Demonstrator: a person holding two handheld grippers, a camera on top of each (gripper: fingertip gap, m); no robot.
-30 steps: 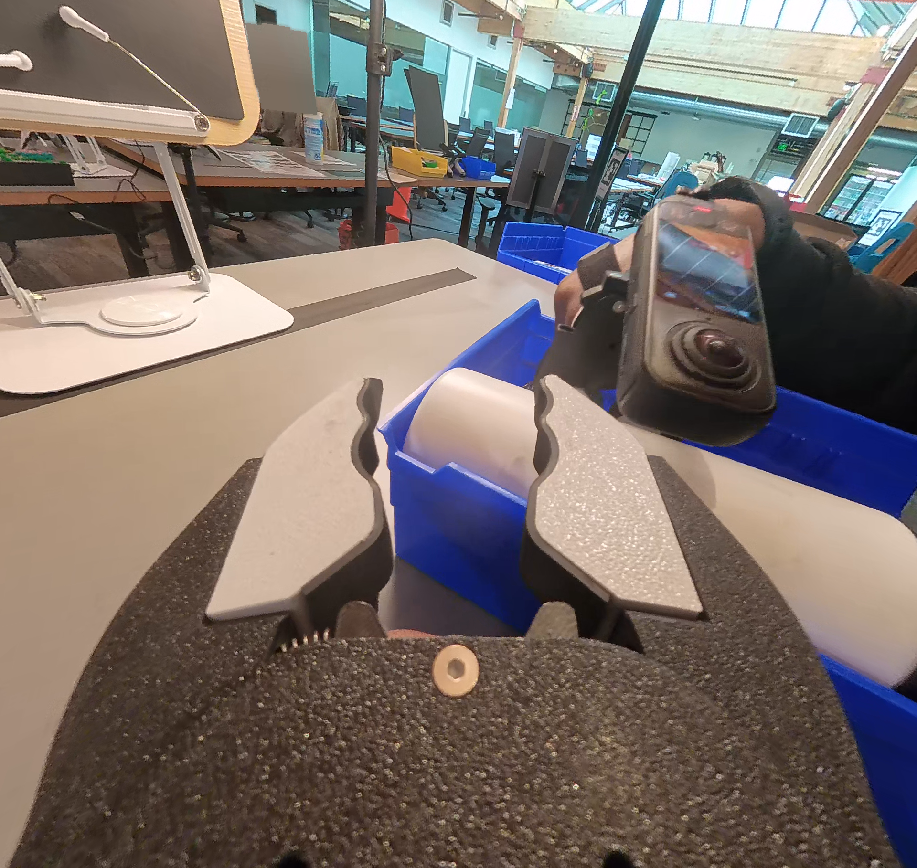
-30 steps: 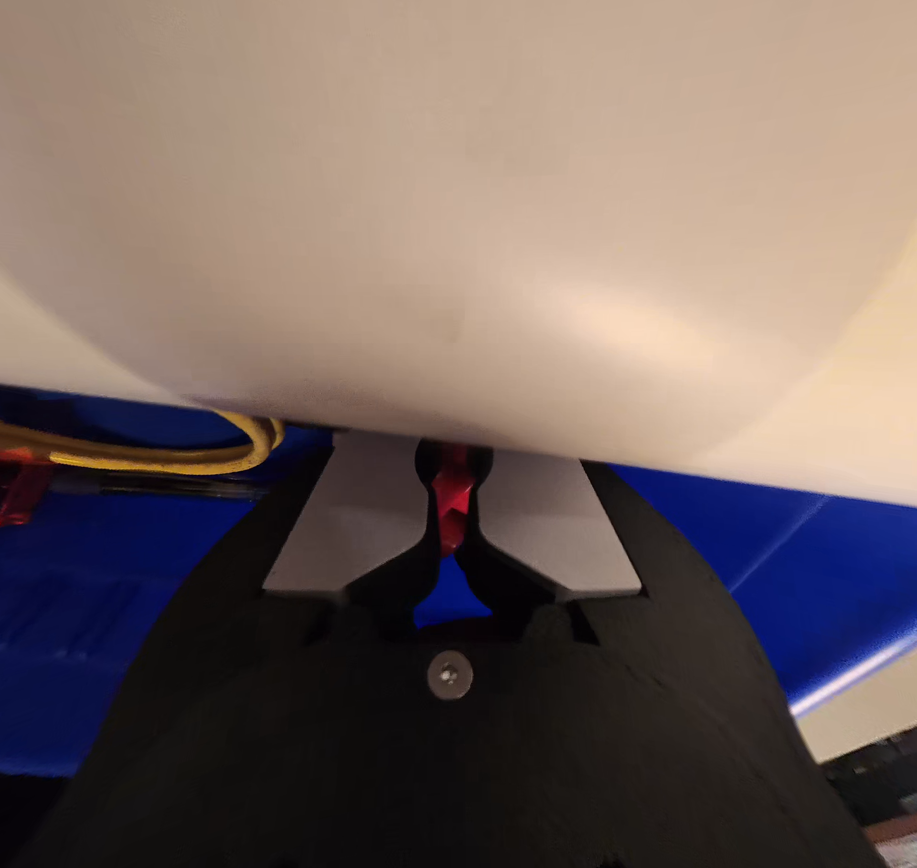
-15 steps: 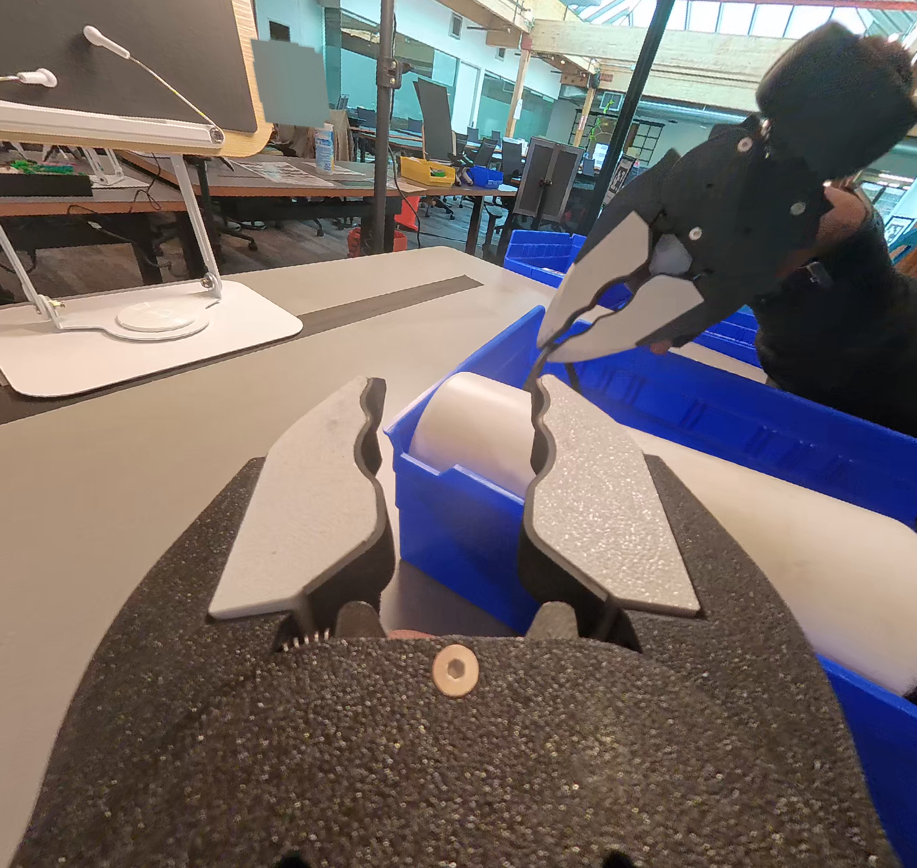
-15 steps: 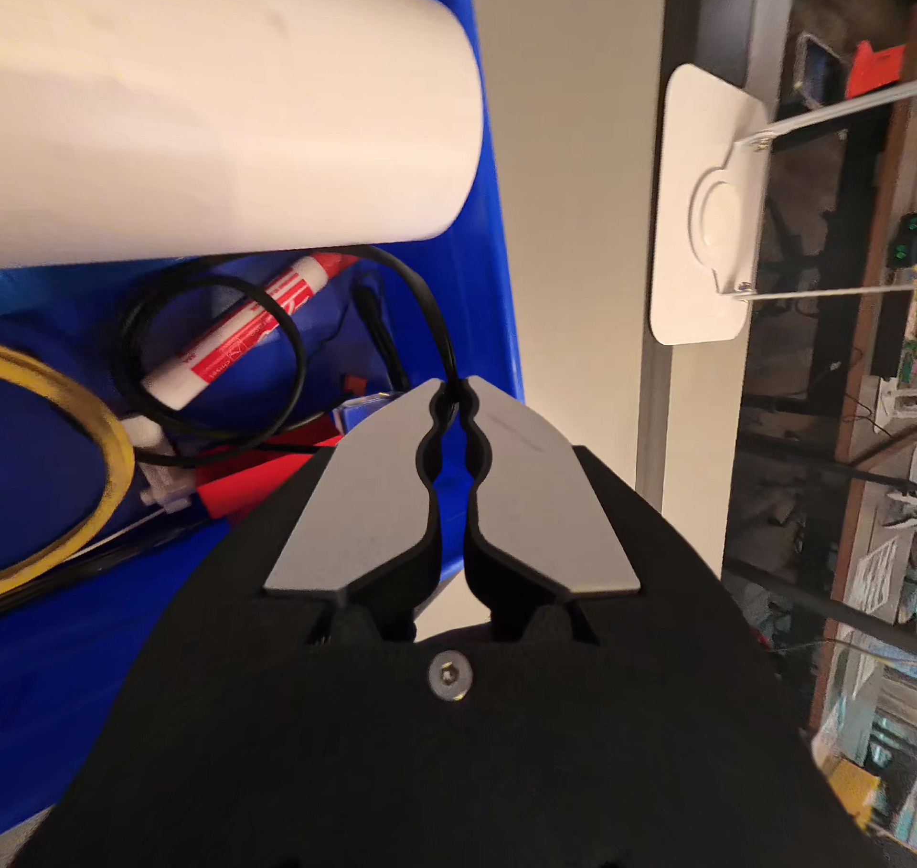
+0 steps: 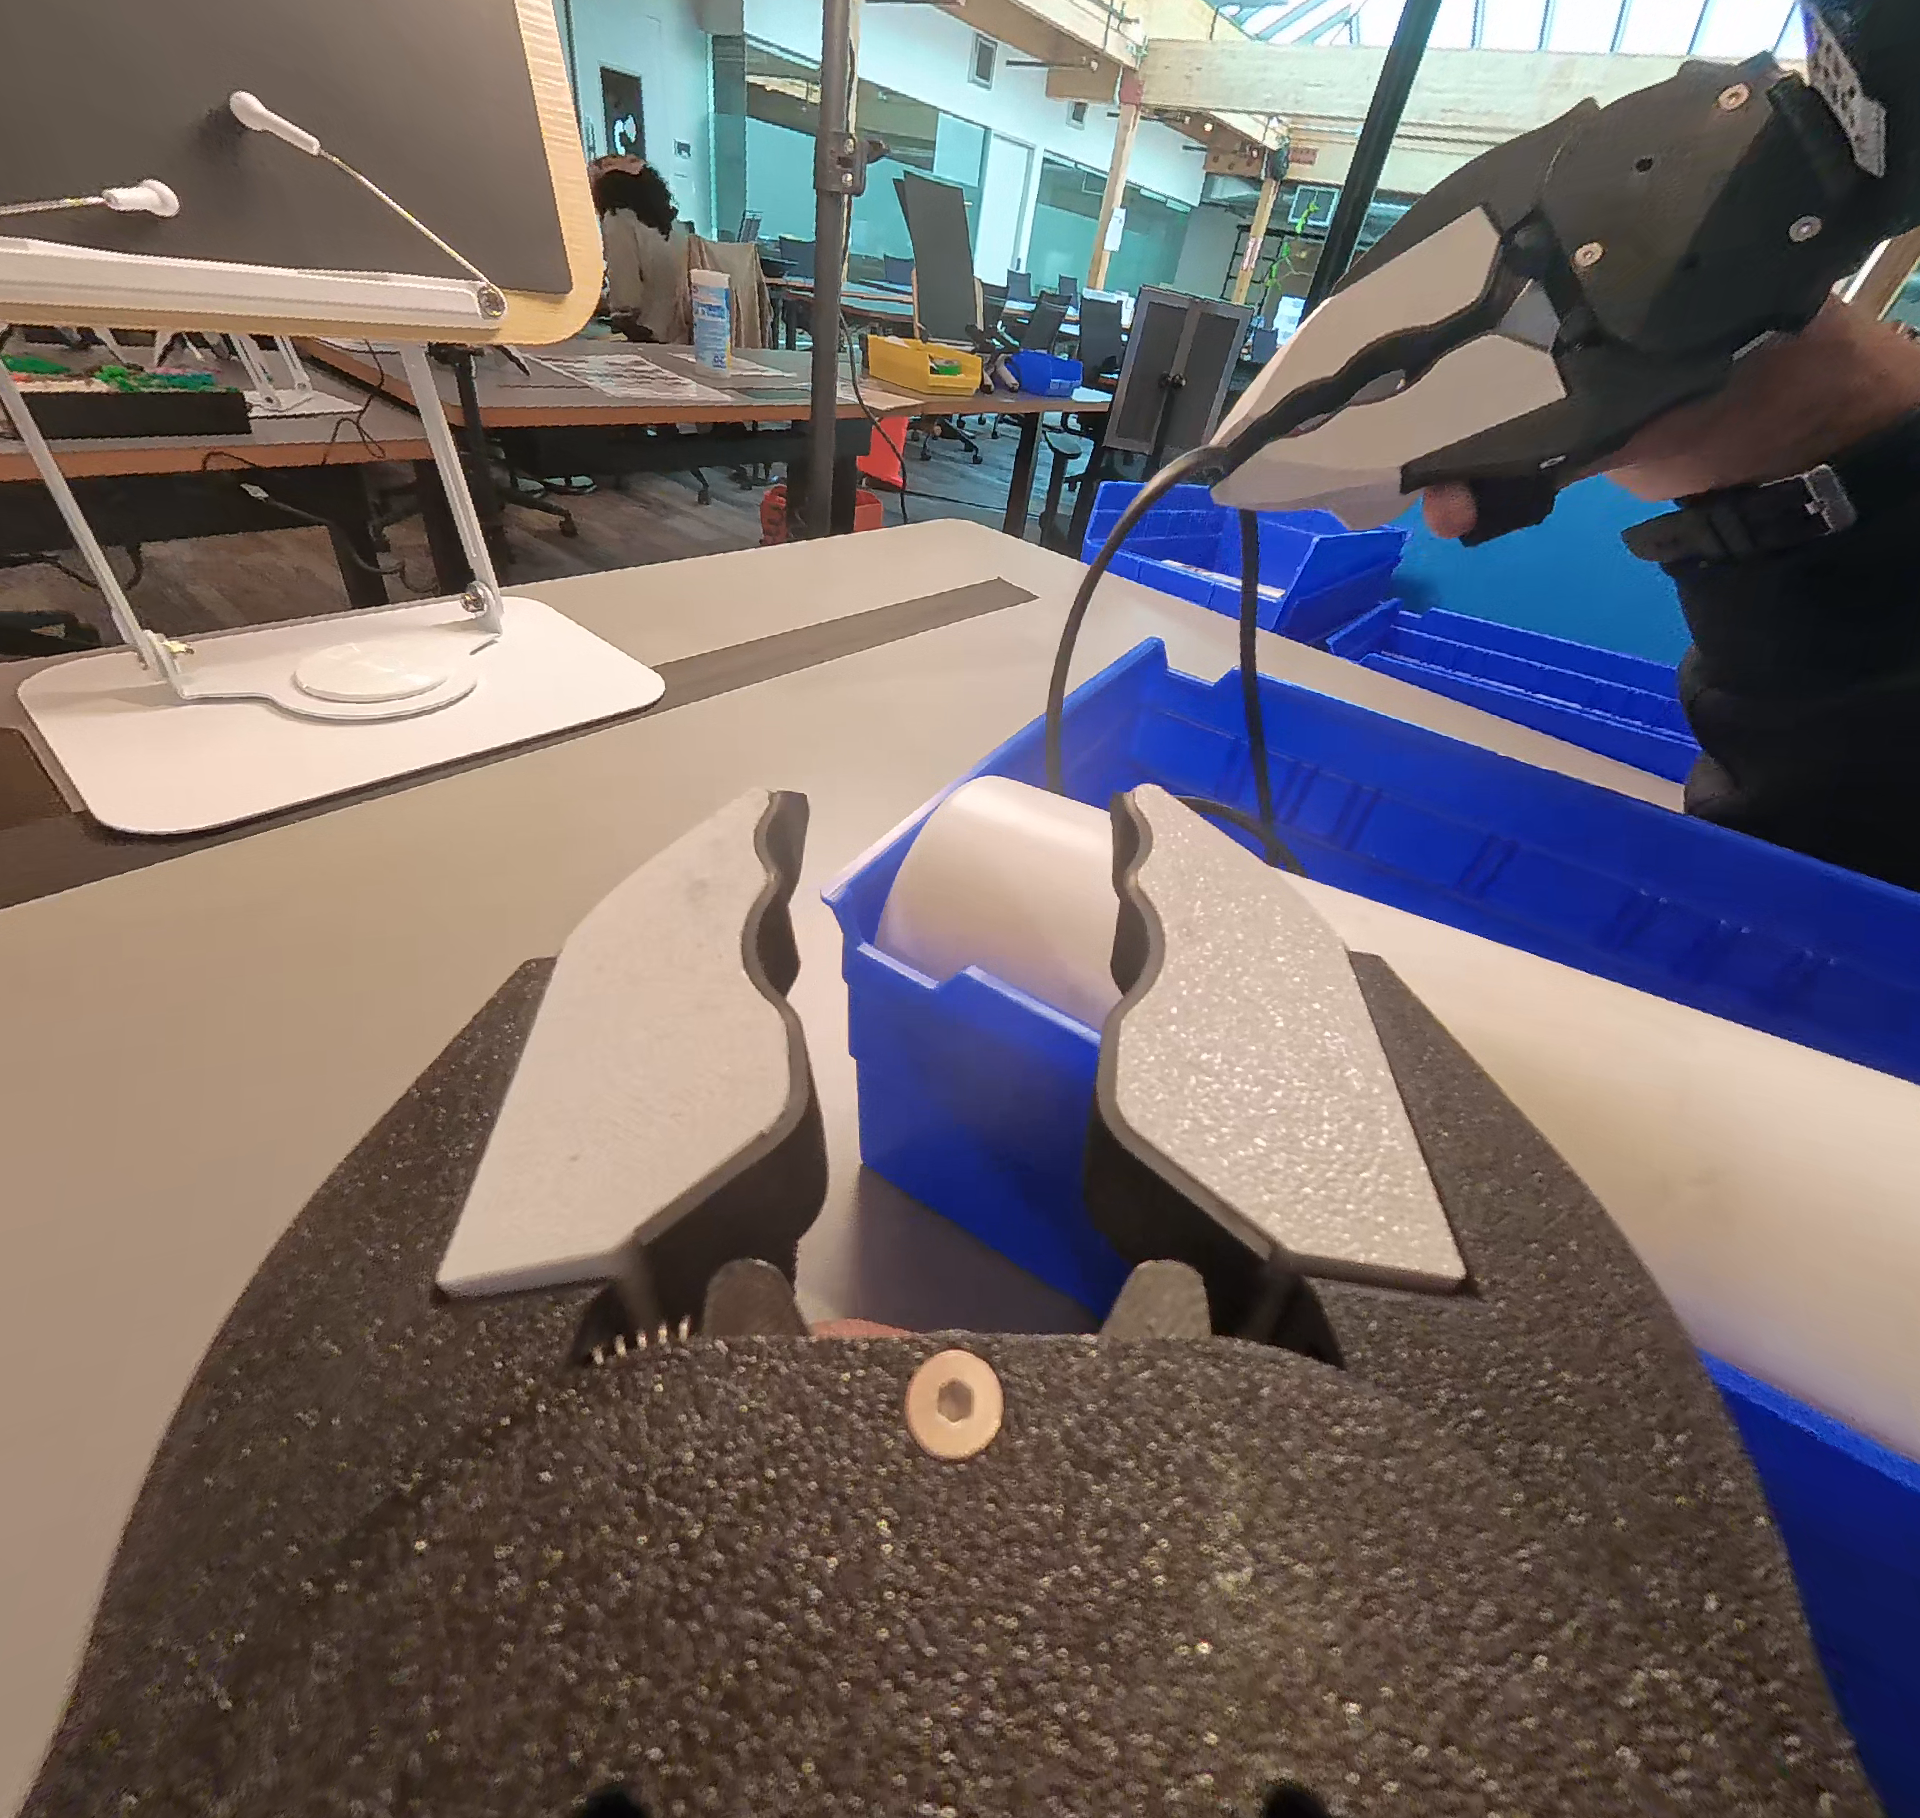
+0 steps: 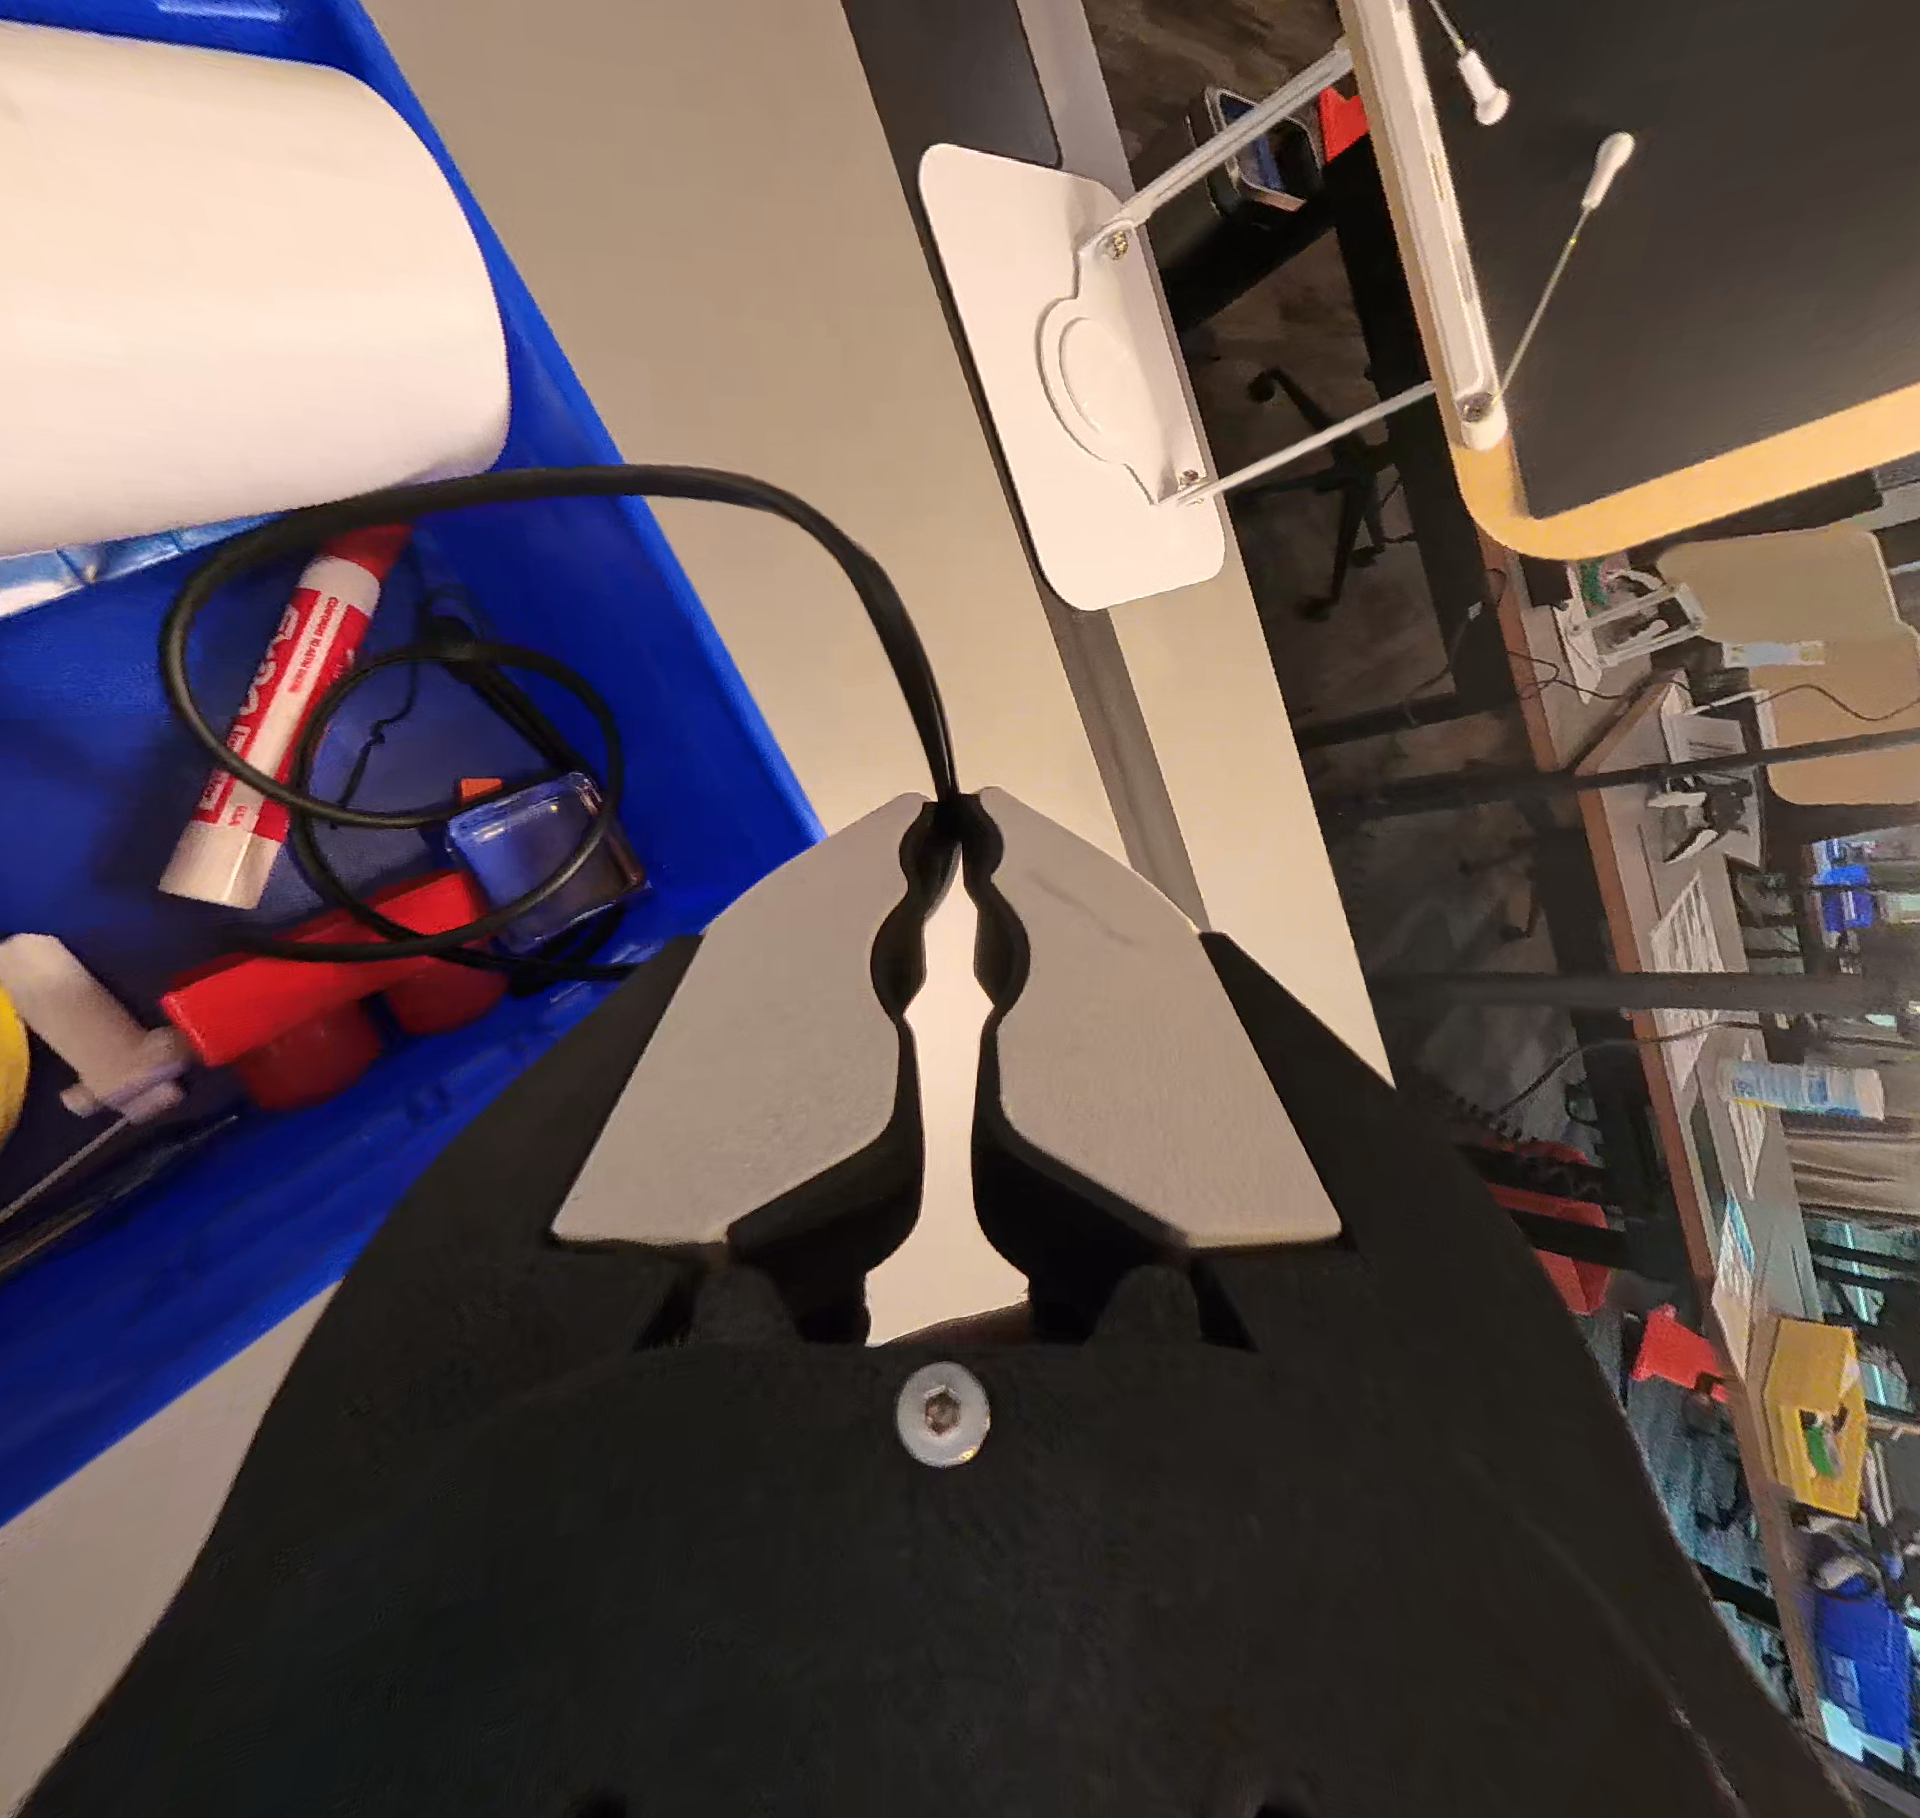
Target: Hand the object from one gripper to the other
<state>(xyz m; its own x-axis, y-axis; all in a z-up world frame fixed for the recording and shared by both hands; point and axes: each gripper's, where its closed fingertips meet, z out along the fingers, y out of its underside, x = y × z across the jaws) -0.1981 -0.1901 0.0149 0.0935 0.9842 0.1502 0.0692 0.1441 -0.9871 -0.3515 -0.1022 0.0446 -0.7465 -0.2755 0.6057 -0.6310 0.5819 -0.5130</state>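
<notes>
Pinching the black cable (image 6: 727, 511) at its tips, the right gripper (image 6: 951, 812) holds it above the blue bin (image 5: 1455, 833); the cable's slack hangs down into the bin. The left gripper (image 5: 956, 812), jaws apart and empty, sits low beside the bin, below the right gripper.

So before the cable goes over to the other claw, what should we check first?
1. Right gripper pinches the black cable at its tips: ok.
2. Left gripper open and empty: ok.
3. Cable all out of the blue bin: not ok, its loops lie inside.
4. Cable free of the red marker and red part: cannot tell.
5. Grippers close enough to pass: not ok, right gripper is higher and farther off.
</notes>
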